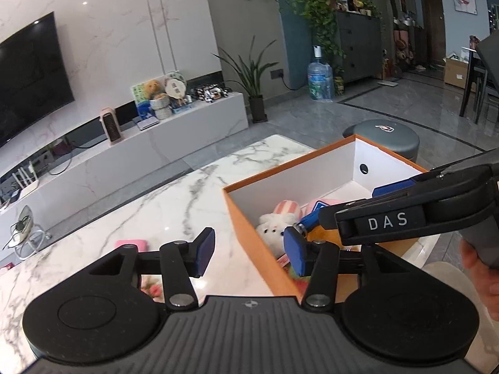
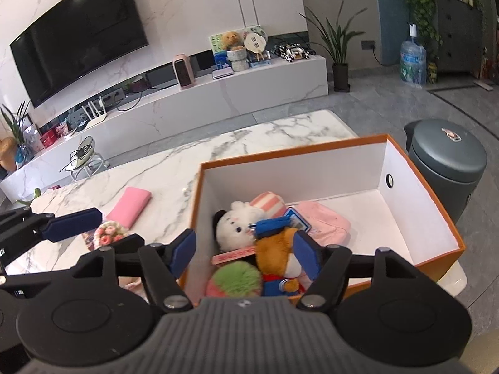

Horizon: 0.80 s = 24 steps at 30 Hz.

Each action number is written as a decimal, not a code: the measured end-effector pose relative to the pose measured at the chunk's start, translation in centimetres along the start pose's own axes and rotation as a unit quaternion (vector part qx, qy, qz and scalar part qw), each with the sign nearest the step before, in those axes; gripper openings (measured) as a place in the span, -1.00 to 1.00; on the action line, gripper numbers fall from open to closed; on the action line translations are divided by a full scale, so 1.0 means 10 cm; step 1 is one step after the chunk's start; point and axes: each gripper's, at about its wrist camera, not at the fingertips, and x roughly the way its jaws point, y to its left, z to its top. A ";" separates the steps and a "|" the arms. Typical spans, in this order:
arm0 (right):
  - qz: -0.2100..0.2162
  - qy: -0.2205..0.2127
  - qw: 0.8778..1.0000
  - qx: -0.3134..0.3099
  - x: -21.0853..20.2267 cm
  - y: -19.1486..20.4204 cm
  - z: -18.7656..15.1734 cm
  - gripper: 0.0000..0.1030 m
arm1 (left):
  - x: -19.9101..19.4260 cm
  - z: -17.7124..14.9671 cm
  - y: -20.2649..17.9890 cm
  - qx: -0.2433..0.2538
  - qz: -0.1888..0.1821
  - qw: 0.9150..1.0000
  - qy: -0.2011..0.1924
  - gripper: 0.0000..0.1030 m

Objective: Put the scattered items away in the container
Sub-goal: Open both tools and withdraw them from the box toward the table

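Note:
An orange box (image 2: pixel 443 218) with white inner walls stands on the marble table (image 2: pixel 174 168); it also shows in the left wrist view (image 1: pixel 249 227). In it lie a white plush (image 2: pixel 234 226), a brown plush in blue (image 2: pixel 277 258), a green pompom toy (image 2: pixel 238 279) and a pink pouch (image 2: pixel 324 221). My right gripper (image 2: pixel 246 254) is open and empty above the box's near end. My left gripper (image 1: pixel 252 249) is open and empty, straddling the box's left wall. A pink case (image 2: pixel 129 207) and a flowery item (image 2: pixel 107 233) lie on the table left of the box.
A grey round stool (image 2: pixel 446 162) stands beyond the box's right end. A white TV bench (image 2: pixel 218 93) with a heater and toys runs along the far wall under a TV. The table's edge lies just right of the box.

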 end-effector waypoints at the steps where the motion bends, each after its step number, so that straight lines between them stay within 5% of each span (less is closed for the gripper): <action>1: 0.001 -0.001 1.000 -0.004 -0.02 0.04 -0.01 0.39 | -0.04 -0.02 0.02 -0.003 0.003 1.000 -0.001 0.12; 24: 0.035 0.003 0.993 -0.111 -0.19 1.19 -0.32 0.52 | -0.62 -0.66 0.87 -0.125 0.087 0.988 0.013 0.26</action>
